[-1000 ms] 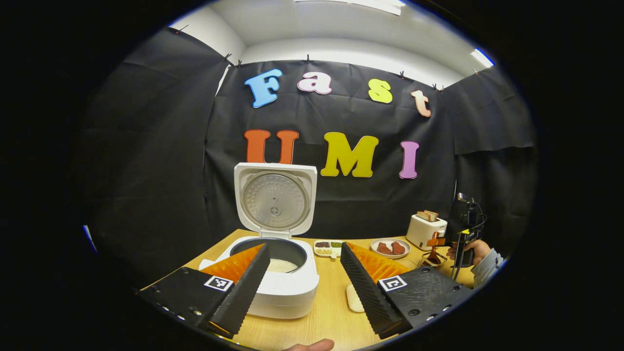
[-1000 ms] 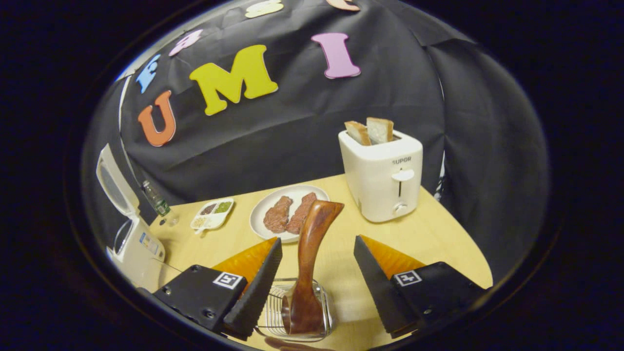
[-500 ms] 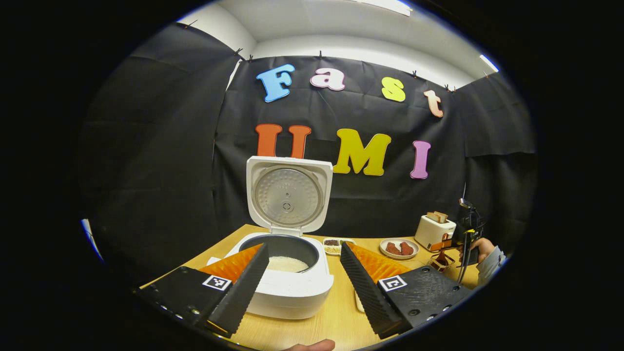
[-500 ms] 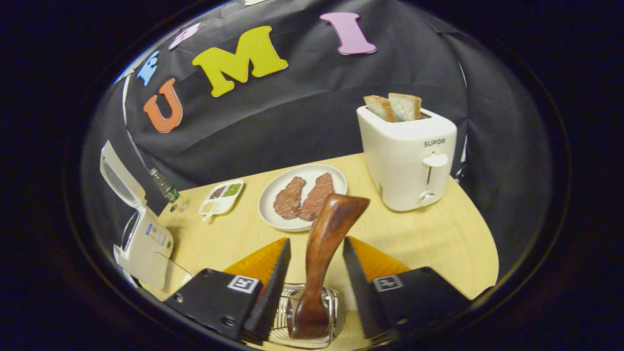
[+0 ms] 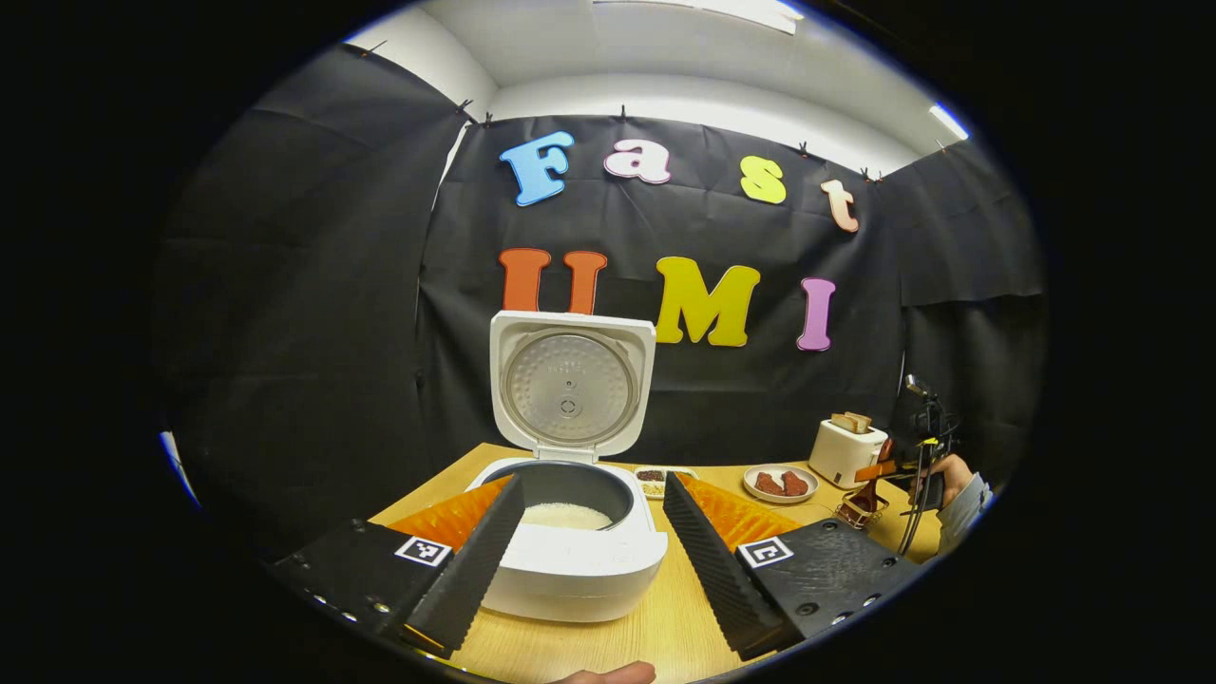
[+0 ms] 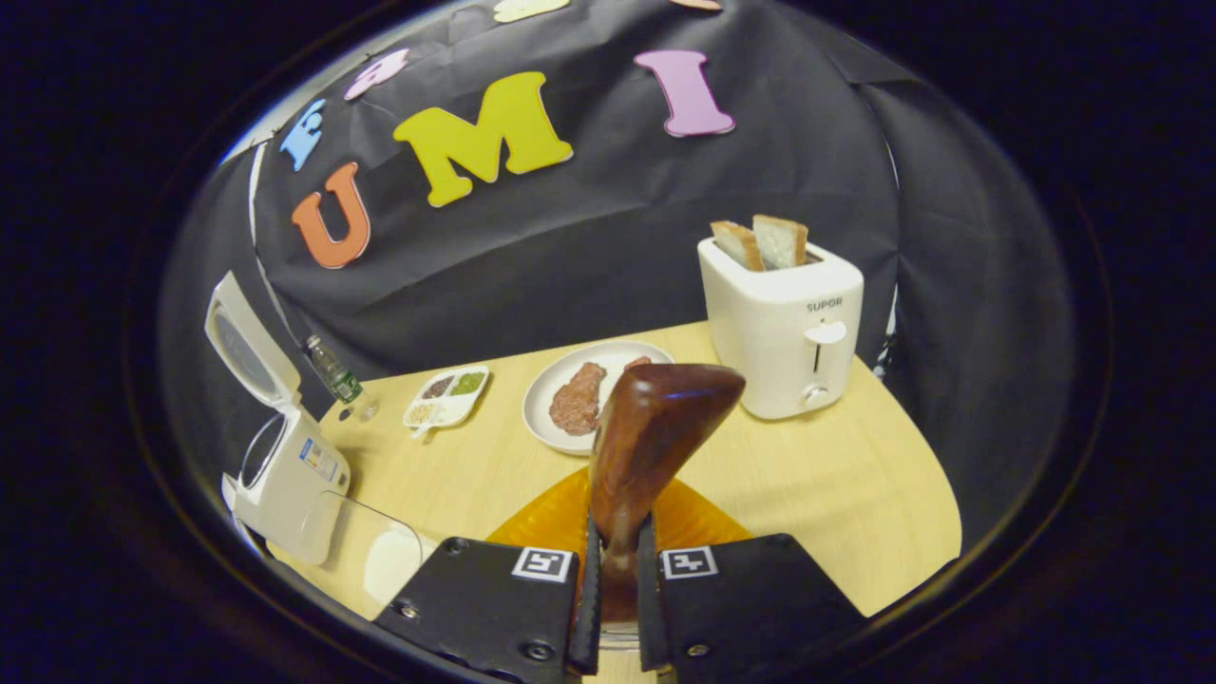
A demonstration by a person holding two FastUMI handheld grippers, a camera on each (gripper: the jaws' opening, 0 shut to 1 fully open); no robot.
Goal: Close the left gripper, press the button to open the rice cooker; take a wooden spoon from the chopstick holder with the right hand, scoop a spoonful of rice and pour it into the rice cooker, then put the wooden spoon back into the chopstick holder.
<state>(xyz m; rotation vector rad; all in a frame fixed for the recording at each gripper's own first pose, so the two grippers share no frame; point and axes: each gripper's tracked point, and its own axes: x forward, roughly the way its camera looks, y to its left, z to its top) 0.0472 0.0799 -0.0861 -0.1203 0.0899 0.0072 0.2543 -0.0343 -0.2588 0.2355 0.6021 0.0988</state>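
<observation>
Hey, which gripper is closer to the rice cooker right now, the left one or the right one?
Left. The left gripper hangs open right in front of the open rice cooker. The right gripper is across the table, shut on the wooden spoon.

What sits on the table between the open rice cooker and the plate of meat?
In the right gripper view, a small divided dish of grains lies between the rice cooker and the plate, with a small bottle behind it.
</observation>
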